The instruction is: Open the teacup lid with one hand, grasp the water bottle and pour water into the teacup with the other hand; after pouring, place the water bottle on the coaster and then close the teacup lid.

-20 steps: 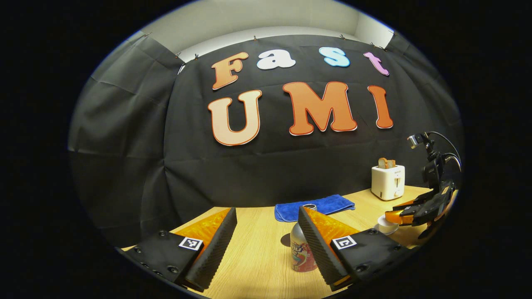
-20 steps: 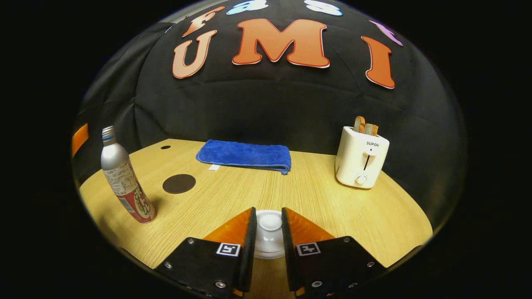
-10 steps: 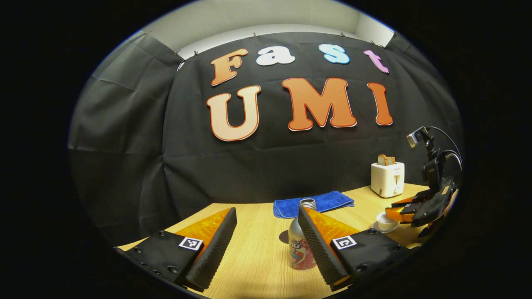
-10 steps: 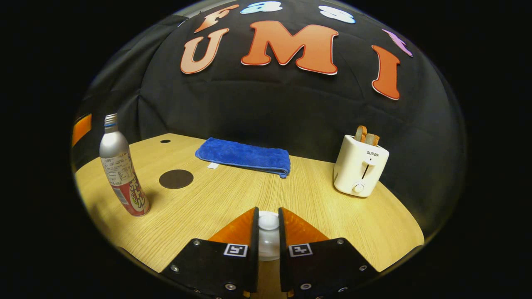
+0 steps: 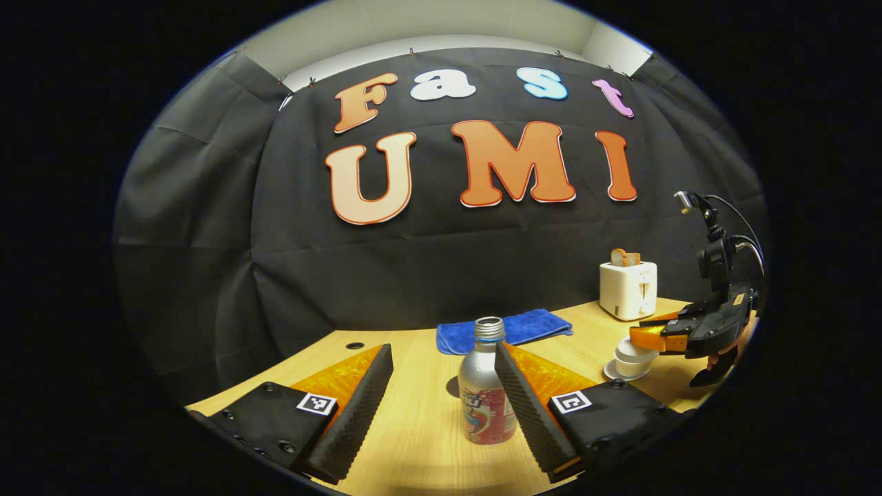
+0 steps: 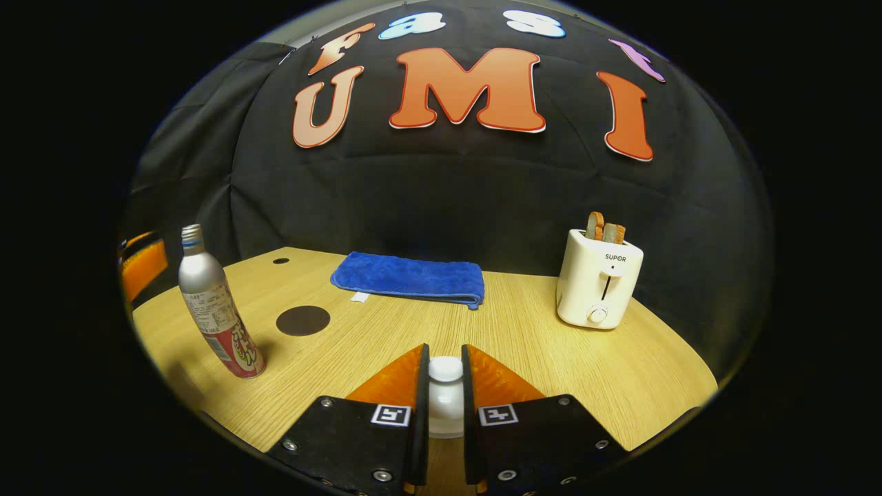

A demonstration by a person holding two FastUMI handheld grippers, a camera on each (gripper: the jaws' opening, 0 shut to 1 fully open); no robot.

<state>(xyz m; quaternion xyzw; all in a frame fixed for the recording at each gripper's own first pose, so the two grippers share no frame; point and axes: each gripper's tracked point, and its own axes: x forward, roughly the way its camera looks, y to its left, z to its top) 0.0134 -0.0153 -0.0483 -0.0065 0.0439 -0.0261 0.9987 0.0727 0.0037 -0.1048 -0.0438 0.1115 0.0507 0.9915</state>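
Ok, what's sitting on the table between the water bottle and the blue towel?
The dark round coaster lies between the water bottle and the blue towel, seen in the right gripper view.

In the right gripper view we note, on the desk (image 6: 551, 358): bottle (image 6: 215, 306) left, coaster (image 6: 303, 320) beside it, towel (image 6: 408, 278) behind, toaster (image 6: 598, 286) right.

A pale wooden table (image 6: 551, 358) with a curved front edge stands against a black cloth wall (image 6: 441, 193) hung in creased panels. Above the cloth a strip of plain white wall (image 5: 441, 27) shows. Near the cloth, a folded blue towel (image 6: 408, 277) lies on the table, and a white toaster (image 6: 598, 277) holding bread slices stands right of the towel. A small round hole (image 6: 280, 261) pierces the tabletop left of the towel.
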